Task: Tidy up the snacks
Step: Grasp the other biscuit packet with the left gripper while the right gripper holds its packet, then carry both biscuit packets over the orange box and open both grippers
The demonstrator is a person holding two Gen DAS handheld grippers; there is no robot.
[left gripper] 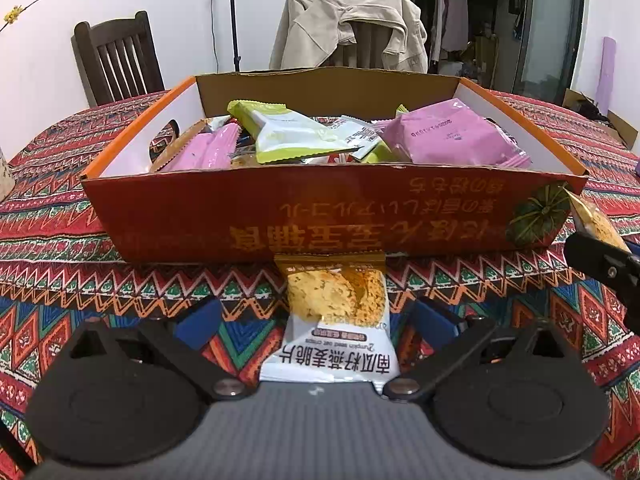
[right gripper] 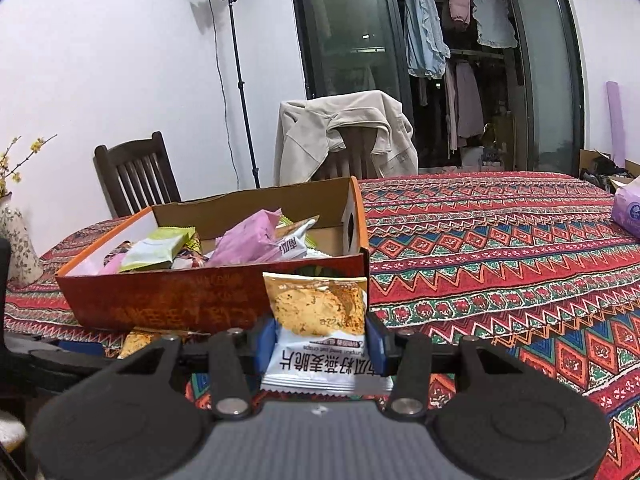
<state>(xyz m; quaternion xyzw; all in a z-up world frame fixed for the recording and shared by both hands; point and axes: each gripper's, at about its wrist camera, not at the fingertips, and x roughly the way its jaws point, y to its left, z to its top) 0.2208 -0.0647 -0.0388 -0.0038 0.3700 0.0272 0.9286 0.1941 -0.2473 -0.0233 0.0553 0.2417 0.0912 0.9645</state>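
Observation:
An orange-red cardboard box (left gripper: 320,216) stands on the patterned tablecloth and holds several pink, green and white snack packets (left gripper: 452,136). In front of its near wall an oat crisp packet (left gripper: 340,344) lies flat on the cloth. My left gripper (left gripper: 318,318) is open around it, its blue pads (left gripper: 198,322) well clear of the packet's sides. My right gripper (right gripper: 320,340) is shut on a second oat crisp packet (right gripper: 316,308), held off the table by the box's (right gripper: 168,300) near right corner. In the left wrist view that packet (left gripper: 596,224) and the right gripper's black finger (left gripper: 600,264) show at the right edge.
Two chairs stand behind the table, one bare (right gripper: 136,176) and one draped with a beige jacket (right gripper: 344,136). A light stand (right gripper: 240,80) rises by the wall. A floral vase (right gripper: 18,236) sits at the table's left and a purple tissue pack (right gripper: 628,212) at the far right.

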